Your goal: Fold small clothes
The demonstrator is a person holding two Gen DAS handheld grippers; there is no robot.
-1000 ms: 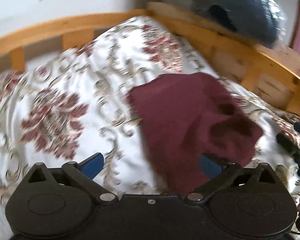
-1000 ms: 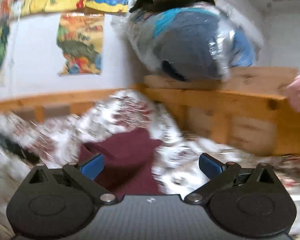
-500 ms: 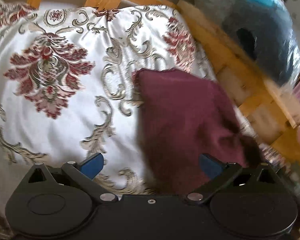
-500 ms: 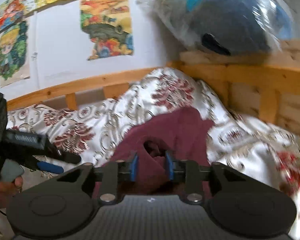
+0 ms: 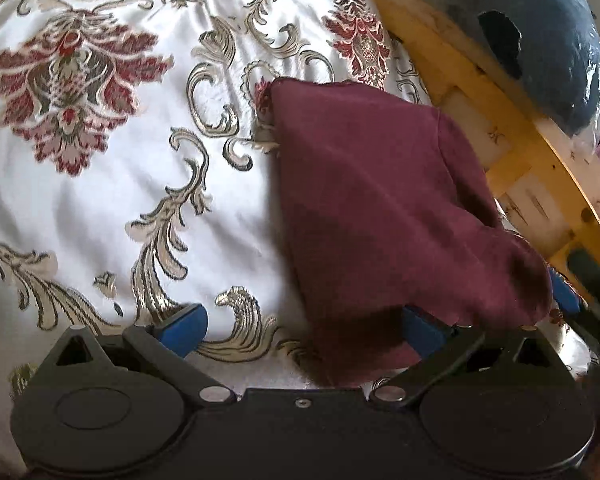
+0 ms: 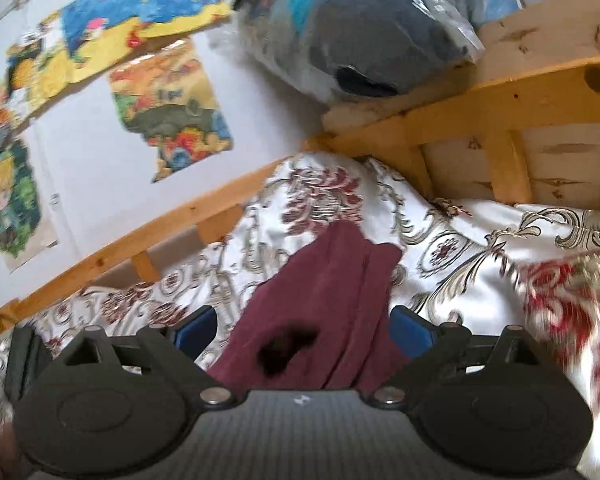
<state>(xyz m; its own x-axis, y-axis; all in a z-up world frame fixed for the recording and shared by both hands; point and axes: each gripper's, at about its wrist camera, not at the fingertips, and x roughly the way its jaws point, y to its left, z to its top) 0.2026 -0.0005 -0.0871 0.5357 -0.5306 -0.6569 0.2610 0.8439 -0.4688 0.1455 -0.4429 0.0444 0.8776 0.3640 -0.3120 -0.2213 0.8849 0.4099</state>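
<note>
Garment: one maroon knit garment (image 5: 384, 208), lying on the bedspread close to the wooden bed rail; folded over itself, with a dark opening (image 6: 284, 346) showing at its near end in the right wrist view.
Garment edges: far corner squared off; near end bunched and raised, hanging over the left tool's right-hand blue pad.
Count: one garment, two grippers, one bedspread, one bagged bundle, four posters in view.
Left gripper (image 5: 300, 328): tongs wide apart, tilted down toward the bed; one blue pad over bare bedspread, the other partly under the garment's near edge. No pinch visible.
Right gripper (image 6: 304, 330): tongs wide apart, having just sprung open from a closed pinch; garment lies between the two blue pads, neither pressing on it. Points nearly level, along the garment toward the headboard corner.
Other tool in left view: dark blurred body of the right tool at far right edge, beside the garment's near end.
Bedspread (image 5: 112, 184): white satin with red floral medallions and grey-gold scrolls; wrinkled.
Bed frame (image 6: 500, 104): pale pine rails and slats on two sides.
Bundle (image 6: 364, 36): blue and grey item in clear plastic, resting on top of the rail.
Wall: colourful cartoon posters (image 6: 172, 112), edges torn.
</note>
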